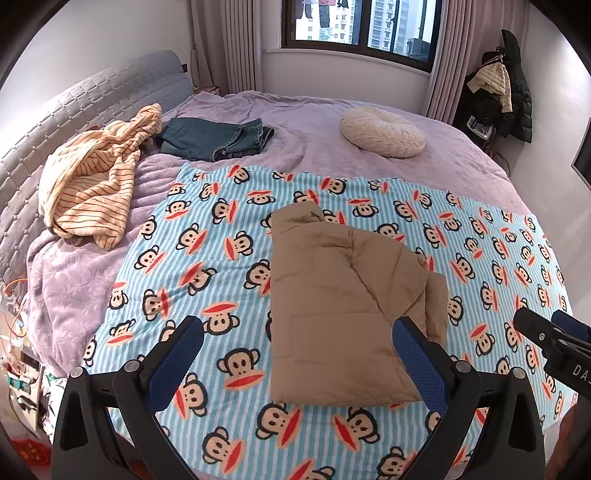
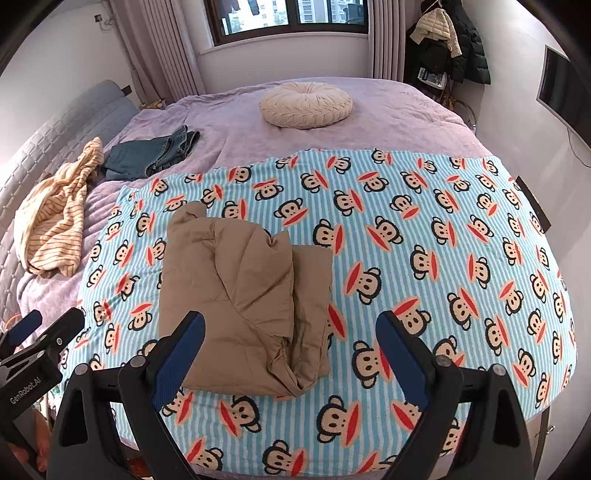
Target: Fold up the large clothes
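Folded tan jacket on the monkey-print blanket, both grippers spread wide and empty.

The tan padded jacket (image 1: 332, 306) lies folded in a thick bundle on the near middle of the striped monkey blanket (image 1: 207, 236), which covers the near part of the lilac bed (image 2: 388, 122). The left gripper (image 1: 299, 343) hangs released above the jacket's near left edge; the right gripper (image 2: 291, 339) hangs released above its near right edge, gripping nothing. Far left lie a striped yellow garment (image 1: 88, 192) and folded jeans (image 1: 214, 138); a round cream cushion (image 2: 304, 105) sits far back.

Round cream cushion (image 2: 306, 105) on the purple bedspread (image 2: 388, 122), dark coats (image 2: 461, 44) by the window (image 2: 291, 14)
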The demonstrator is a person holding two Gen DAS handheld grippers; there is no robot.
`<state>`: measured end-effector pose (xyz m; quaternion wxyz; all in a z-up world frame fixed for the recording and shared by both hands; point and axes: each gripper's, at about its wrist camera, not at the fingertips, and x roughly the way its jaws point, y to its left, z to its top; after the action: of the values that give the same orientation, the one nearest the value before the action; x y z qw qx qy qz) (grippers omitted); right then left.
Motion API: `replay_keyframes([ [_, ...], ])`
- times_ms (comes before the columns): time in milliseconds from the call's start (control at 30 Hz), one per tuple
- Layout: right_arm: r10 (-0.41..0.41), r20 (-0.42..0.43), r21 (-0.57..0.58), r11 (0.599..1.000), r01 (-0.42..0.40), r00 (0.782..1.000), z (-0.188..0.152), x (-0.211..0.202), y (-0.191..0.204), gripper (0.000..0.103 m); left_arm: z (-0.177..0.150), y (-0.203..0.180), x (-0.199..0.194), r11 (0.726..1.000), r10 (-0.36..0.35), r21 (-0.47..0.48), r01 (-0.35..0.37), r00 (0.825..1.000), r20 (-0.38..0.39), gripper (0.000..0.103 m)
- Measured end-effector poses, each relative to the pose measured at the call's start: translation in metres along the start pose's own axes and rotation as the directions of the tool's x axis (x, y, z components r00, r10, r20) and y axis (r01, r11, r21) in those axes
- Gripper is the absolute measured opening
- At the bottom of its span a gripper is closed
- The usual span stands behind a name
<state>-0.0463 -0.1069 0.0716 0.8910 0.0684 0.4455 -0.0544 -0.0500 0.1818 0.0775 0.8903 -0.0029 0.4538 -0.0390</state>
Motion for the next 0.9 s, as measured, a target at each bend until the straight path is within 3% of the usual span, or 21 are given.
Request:
replay_keyframes([
  [900, 0.002, -0.001, -0.001, 1.000, -0.002, 1.000, 0.0017, 0.0010, -0.0016, 0.095, 0.0012, -0.0042, -0.0002, 1.000, -0.002, 0.004, 0.002, 1.000, -0.001, 0.102],
])
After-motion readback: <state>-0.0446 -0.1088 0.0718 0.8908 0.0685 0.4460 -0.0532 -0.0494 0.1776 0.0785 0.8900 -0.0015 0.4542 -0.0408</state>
